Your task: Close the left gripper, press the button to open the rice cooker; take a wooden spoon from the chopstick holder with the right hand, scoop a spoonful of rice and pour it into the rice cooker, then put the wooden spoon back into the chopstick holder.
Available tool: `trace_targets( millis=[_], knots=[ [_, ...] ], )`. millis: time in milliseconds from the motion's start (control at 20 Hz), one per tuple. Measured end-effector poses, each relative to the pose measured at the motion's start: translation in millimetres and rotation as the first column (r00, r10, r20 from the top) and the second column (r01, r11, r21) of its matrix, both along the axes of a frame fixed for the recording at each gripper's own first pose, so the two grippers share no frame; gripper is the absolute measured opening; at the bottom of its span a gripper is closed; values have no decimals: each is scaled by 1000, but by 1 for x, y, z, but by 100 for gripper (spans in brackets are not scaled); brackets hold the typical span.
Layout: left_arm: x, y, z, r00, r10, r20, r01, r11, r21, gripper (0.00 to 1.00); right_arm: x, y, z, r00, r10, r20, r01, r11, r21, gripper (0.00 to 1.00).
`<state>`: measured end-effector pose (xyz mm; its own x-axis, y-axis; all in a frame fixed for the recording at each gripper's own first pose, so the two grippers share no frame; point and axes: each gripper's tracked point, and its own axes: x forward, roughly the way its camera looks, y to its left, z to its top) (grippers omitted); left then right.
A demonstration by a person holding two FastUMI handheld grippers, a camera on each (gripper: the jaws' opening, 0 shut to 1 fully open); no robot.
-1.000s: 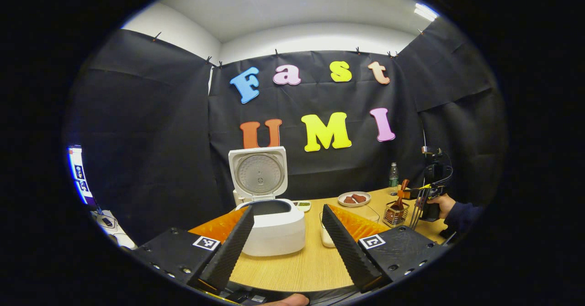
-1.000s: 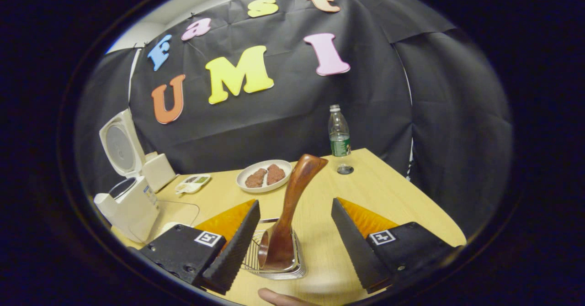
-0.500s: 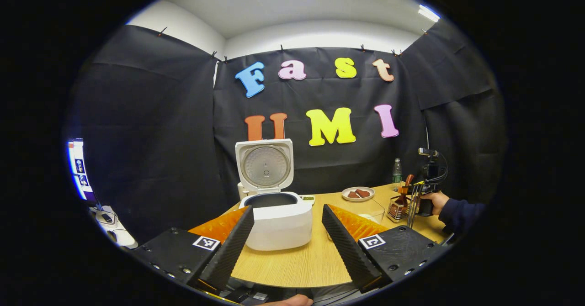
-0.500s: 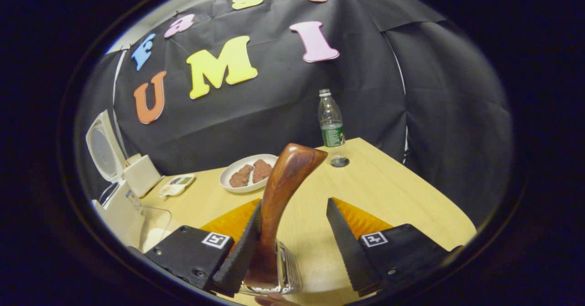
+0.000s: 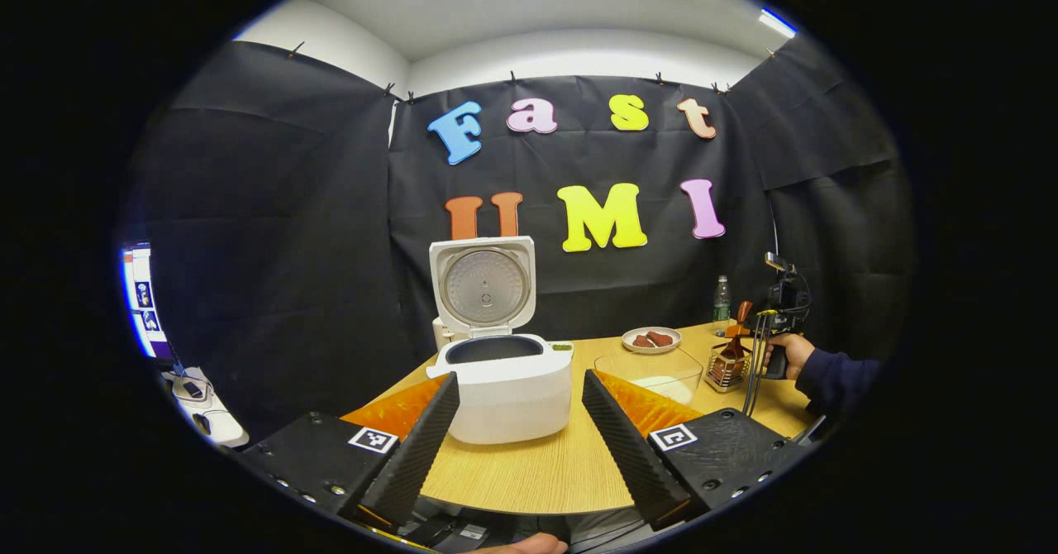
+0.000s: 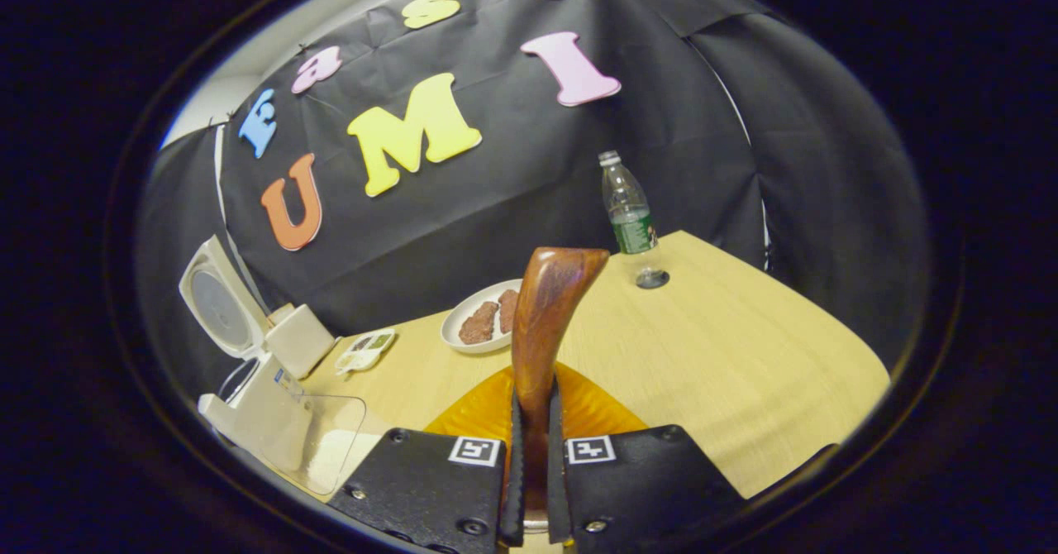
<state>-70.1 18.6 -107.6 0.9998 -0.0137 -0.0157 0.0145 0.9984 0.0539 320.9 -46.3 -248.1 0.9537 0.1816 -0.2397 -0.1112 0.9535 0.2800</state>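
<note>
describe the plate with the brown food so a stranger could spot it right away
Find the white rice cooker with its lid up on the wooden table. Toward the table's back edge, between it and the water bottle, sits a white plate. Nothing else nearby holds two brown pieces.

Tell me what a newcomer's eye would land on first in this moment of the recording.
Probably the wooden spoon, standing up at the center of the right gripper view with the right gripper shut on its handle. Next, the white rice cooker at the table's left end in the left gripper view, lid raised upright, framed by the open left gripper. A clear container holding rice sits just right of the cooker.
</note>
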Motion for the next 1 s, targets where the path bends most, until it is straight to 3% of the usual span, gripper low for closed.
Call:
trace_targets(
  millis=[350,750,1000],
  knots=[
    [-11,11,3,1000,7,17,-7,1000,-19,95,-31,17,73,988,-11,155,29,993,-115,14],
    [-20,18,3,1000,7,27,-7,1000,-18,95,-78,109,127,965,80,248,-46,989,-141,14],
    [-20,20,1,1000,-4,23,5,1000,-28,95,-79,168,111,955,114,273,-52,972,-228,12]
  ],
)
